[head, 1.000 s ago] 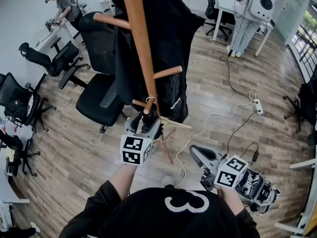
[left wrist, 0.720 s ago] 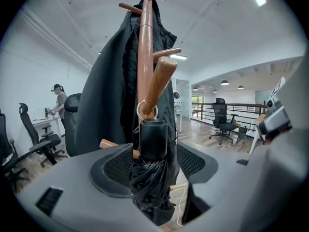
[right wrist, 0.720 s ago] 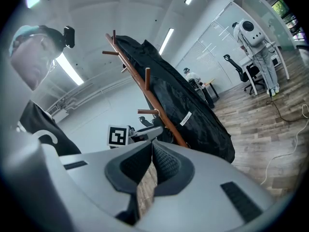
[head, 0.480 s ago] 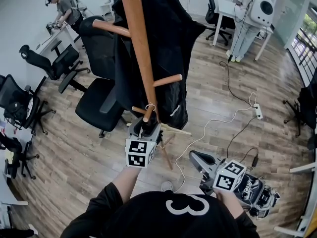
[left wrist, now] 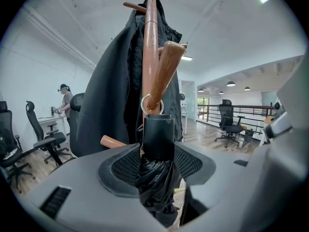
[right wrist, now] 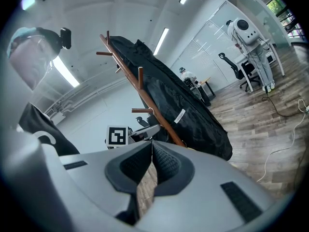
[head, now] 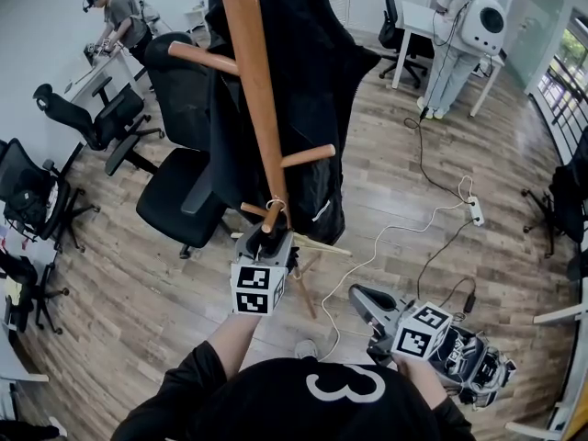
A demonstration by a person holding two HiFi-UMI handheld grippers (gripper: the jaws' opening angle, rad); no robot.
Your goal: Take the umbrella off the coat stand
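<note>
One step looks under way and nothing is finished yet: the umbrella [left wrist: 155, 187] hangs on the coat stand [head: 257, 99], its thin pale loop [left wrist: 151, 104] slung over a low, upward-slanting peg [left wrist: 166, 71] close to the pole. The left hand-held gripper [left wrist: 157, 153] has come in around it. Its jaws have just been closing from wide open, with the umbrella between them, and the pads [left wrist: 126, 164] now look to meet the folded fabric on both sides while standing fairly wide. The right hand-held gripper [right wrist: 151, 163] is held low and well off to the side of the stand, pads nearly together with only a narrow slit, and nothing in it.

Left to do, as I judge it: firm up the grip, lift so the loop slides up and off the peg's rounded tip, then draw the umbrella clear of the stand.

The stand is smooth, varnished reddish-brown wood, a round pole with round pegs. The umbrella is a compact folded one: a plain matt black cylinder at the top, and below it bunched, slightly glossy black fabric in crumpled pleats, likely soft and yielding under the pads. Those pads are dark with a fine mesh texture, set in smooth grey shells. A heavy black coat [head: 312, 81] drapes in long folds over the upper pegs, above a wood-plank floor [head: 165, 301].
</note>
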